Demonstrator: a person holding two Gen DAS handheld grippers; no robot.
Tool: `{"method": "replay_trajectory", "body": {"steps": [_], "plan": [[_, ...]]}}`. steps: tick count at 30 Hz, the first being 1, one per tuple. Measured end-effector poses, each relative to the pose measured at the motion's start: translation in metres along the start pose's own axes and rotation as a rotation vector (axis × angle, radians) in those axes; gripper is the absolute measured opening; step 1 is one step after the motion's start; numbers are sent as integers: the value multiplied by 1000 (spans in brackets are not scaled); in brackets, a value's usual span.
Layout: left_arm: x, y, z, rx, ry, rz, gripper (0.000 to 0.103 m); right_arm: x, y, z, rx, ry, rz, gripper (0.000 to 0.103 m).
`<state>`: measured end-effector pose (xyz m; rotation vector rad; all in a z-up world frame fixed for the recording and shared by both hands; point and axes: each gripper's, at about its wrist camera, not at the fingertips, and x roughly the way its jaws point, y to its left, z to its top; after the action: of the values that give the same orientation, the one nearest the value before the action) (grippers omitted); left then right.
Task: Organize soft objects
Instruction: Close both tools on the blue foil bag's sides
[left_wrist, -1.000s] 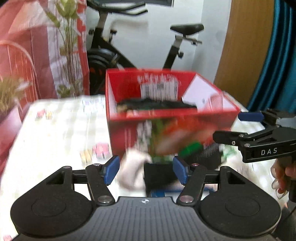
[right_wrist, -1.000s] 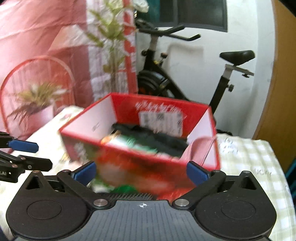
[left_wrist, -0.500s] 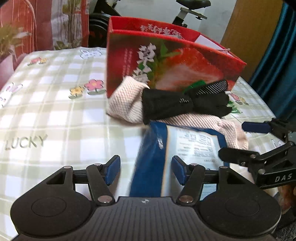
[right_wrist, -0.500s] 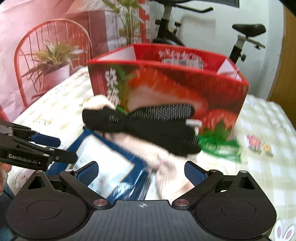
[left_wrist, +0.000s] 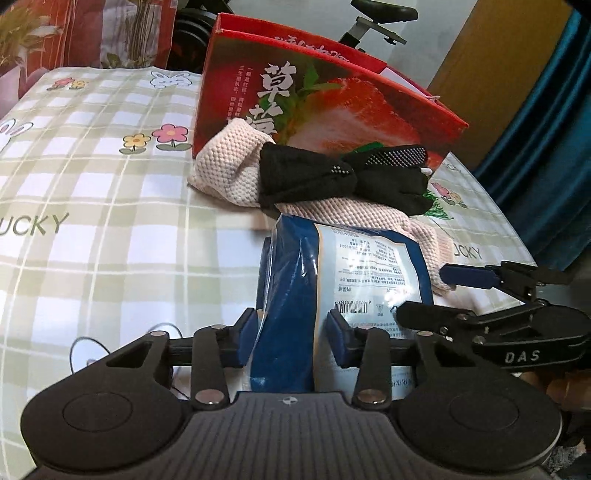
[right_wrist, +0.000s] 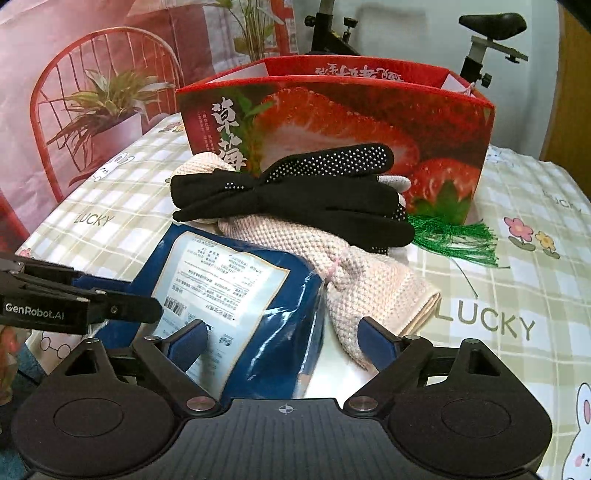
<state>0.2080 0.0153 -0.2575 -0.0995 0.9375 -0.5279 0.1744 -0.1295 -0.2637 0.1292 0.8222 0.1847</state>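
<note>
Blue packet (left_wrist: 295, 295) lies on checked tablecloth (left_wrist: 110, 240), near side of cream knit cloth (left_wrist: 229, 166) and black gloves (left_wrist: 332, 177), red strawberry box (left_wrist: 332, 96) behind. Left gripper (left_wrist: 288, 338) jaws just been closing, pinching packet's edge. Right gripper (right_wrist: 284, 338) spread, closing slightly, straddling packet corner and cloth, not gripping.

Black tongs (left_wrist: 288, 341), blue pads (left_wrist: 245, 341), silver screws

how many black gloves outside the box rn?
2: both black gloves lie stacked on the pink knit cloth, against the red strawberry box front. More may be hidden inside the box.
</note>
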Motion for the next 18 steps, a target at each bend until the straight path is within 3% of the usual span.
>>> {"method": "replay_trajectory", "body": {"steps": [6,11,18], "plan": [[-6,-9,-14,0,-17,16,42,-4,4,-4,-26,-10,-2,81],[-6,-11,-13,-4,-29,39,42,-7,2,-12,-1,-8,14,71],[-6,-17,-15,11,-33,48,42,-5,-3,-22,54,0,32,71]]}}
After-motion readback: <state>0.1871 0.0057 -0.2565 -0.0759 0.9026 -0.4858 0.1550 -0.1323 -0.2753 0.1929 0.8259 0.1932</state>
